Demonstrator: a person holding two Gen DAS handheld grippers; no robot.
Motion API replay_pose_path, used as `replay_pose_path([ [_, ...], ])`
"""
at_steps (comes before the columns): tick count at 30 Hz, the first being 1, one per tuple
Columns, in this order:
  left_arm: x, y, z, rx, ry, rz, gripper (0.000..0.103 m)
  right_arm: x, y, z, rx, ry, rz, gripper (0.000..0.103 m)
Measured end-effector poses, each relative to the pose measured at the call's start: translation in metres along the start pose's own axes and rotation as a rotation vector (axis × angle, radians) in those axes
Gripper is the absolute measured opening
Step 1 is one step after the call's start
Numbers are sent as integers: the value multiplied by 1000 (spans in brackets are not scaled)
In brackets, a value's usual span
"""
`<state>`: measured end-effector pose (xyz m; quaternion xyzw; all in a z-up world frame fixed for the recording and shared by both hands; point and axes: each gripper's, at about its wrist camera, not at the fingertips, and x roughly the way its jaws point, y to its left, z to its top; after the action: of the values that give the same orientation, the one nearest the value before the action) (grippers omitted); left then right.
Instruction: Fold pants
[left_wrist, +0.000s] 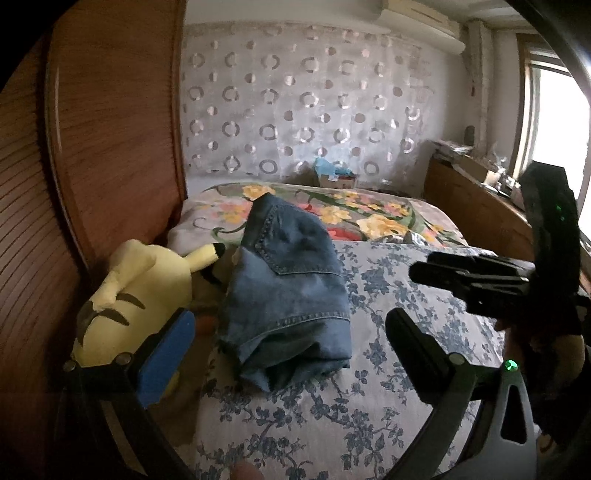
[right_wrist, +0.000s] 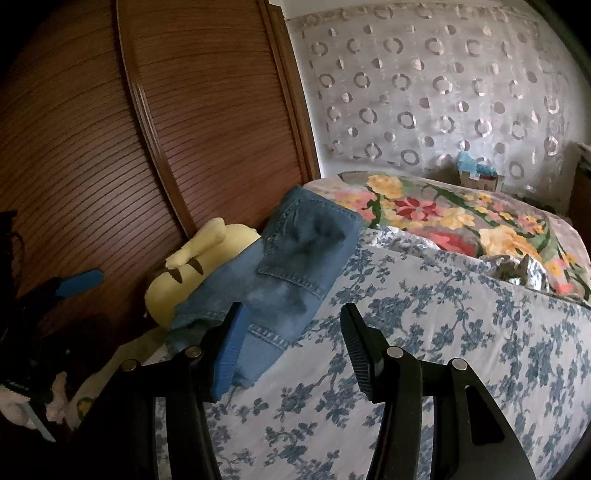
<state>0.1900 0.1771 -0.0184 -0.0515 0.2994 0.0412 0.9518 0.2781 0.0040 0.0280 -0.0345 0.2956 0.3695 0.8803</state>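
Folded pants (left_wrist: 288, 295) sit mid frame on bed (left_wrist: 388, 369), hiding pt of yellow toy (left_wrist: 140, 288). Left claw (left_wrist: 280, 350) wide, empty. Right claw (right_wrist: 291, 343) half wide, empty, base cut off

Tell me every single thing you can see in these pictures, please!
jeans: one, blue denim, folded, on the quilt beside the plush toy
plush toy: one, yellow, lying against the wardrobe
quilt: one, white with blue flowers, covering the near bed
blanket: one, bright flowers, behind the quilt
wardrobe: one, brown wood, on the left
curtain: one, pale with circles, at the back
left gripper: one, black with a blue pad, wide open, empty
right gripper: one, black with a blue pad, open, empty
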Motion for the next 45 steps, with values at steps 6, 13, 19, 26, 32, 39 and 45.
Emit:
replay_pose_path([
  [6, -4, 4, -4, -41, 27, -20, 103, -11, 16, -8, -39, -9, -9, 55],
  [13, -17, 2, -8, -27, 6, -2, 103, -27, 25, -19, -56, -25, -28, 69],
  [19, -30, -6, -15, -23, 1, -6, 103, -46, 27, -31, -46, -40, -63, 82],
  [26, -41, -20, -27, -4, 1, -16, 103, -69, 29, -47, -24, -46, -64, 83],
  [32, -52, -41, -39, 21, 2, -36, 103, -97, 27, -62, -9, -65, -110, 83],
  [39, -71, -74, -46, 40, -17, -82, 103, -145, 25, -81, 15, -100, -144, 83],
  [45, -80, -105, -44, 64, -36, -111, 103, -185, 26, -94, 29, -144, -223, 83],
])
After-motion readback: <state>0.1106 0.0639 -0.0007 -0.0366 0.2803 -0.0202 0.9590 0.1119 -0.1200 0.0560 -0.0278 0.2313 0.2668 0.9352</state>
